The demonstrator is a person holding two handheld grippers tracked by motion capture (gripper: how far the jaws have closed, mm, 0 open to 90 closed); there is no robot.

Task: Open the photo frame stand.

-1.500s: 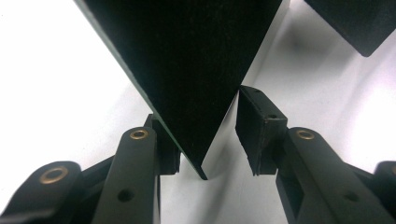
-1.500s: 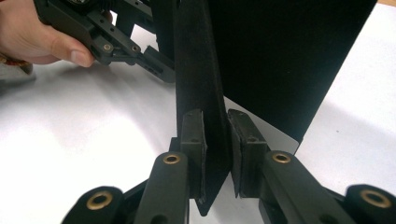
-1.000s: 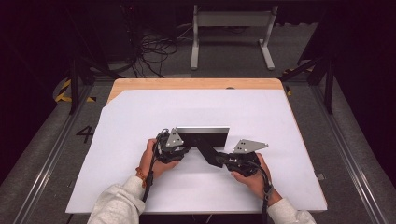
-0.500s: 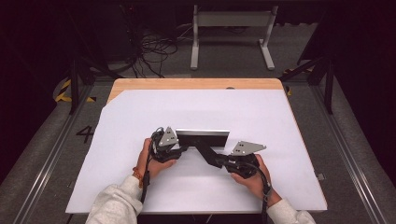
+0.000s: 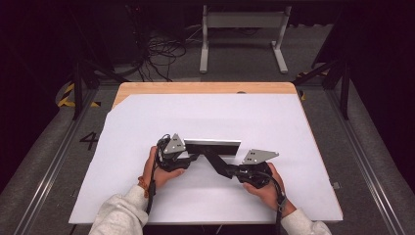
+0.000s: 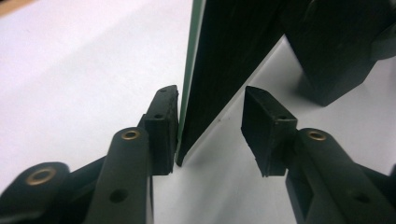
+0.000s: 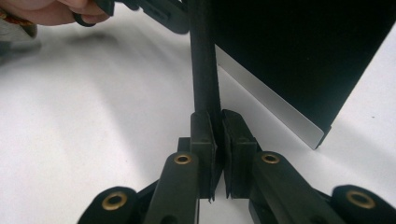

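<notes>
A picture frame (image 5: pixel 213 146) with a silver rim stands on edge on the white sheet (image 5: pixel 147 122). Its black back (image 6: pixel 224 70) faces me, and a black back strut (image 5: pixel 211 157) runs from it toward my right hand. My left gripper (image 5: pixel 192 157) straddles the frame's left end. Its jaws have just been opening: one pad (image 6: pixel 161 126) lies by the rim, the other stands apart. The left gripper (image 6: pixel 210 121) is open. My right gripper (image 5: pixel 226 170) is shut on the strut (image 7: pixel 203 70), pads pressed on both sides of it (image 7: pixel 218 135).
The white sheet covers a wooden table (image 5: pixel 195 88) whose far edge shows. Beyond lie cables (image 5: pixel 161 54) and a metal stand (image 5: pixel 242 29) on the dark floor. My left hand (image 7: pixel 46 11) appears in the right gripper view.
From above the frame's dark back looks narrower than a second ago, so it stands more upright. My left hand has shifted slightly; the right hand has held still.
</notes>
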